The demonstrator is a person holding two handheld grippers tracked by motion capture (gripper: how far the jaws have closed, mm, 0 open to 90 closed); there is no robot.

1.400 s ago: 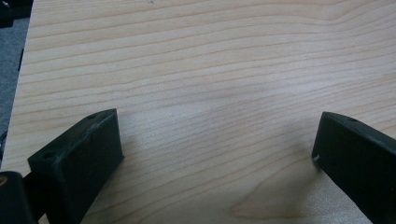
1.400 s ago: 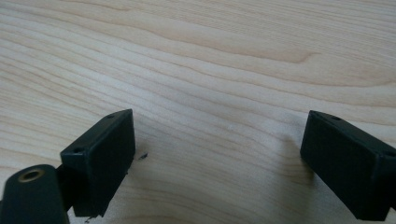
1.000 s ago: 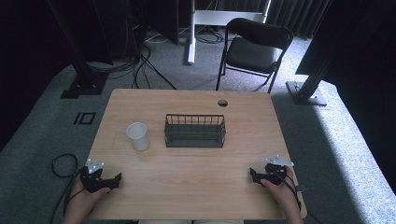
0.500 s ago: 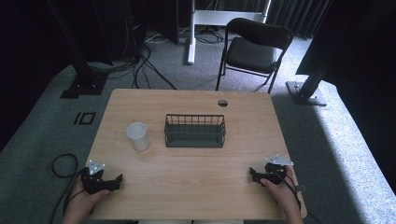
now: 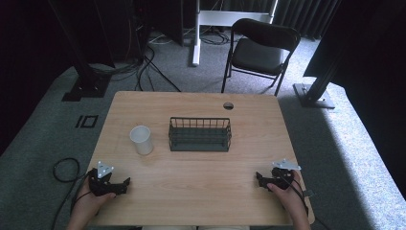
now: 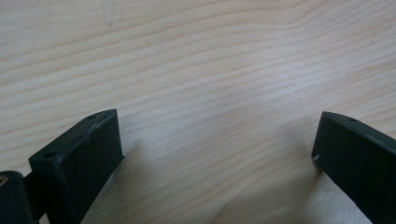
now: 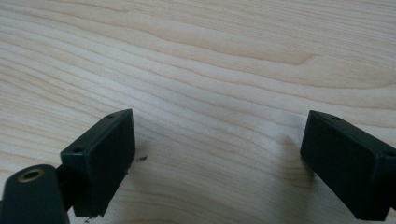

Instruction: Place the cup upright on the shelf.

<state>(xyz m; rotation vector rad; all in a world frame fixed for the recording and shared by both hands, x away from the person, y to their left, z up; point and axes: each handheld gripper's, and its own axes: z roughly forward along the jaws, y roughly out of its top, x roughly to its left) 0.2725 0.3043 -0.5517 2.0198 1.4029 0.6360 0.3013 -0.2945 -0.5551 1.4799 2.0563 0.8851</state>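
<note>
A white cup (image 5: 141, 140) stands on the wooden table (image 5: 201, 187) left of centre. Beside it, at the middle, sits a black wire basket (image 5: 199, 134), which looks empty. My left gripper (image 5: 125, 182) rests near the table's front left corner, held by a hand, its jaws pointing right. In the left gripper view the left gripper (image 6: 215, 154) is open wide over bare wood. My right gripper (image 5: 258, 178) rests near the front right edge, jaws pointing left. Bare wood also lies between the spread jaws of the right gripper (image 7: 219, 158) in its own view.
A round cable hole (image 5: 228, 105) lies near the table's far edge. Behind the table stands a black folding chair (image 5: 261, 50), with dark stand legs (image 5: 313, 93) and cables (image 5: 143, 67) on the grey carpet.
</note>
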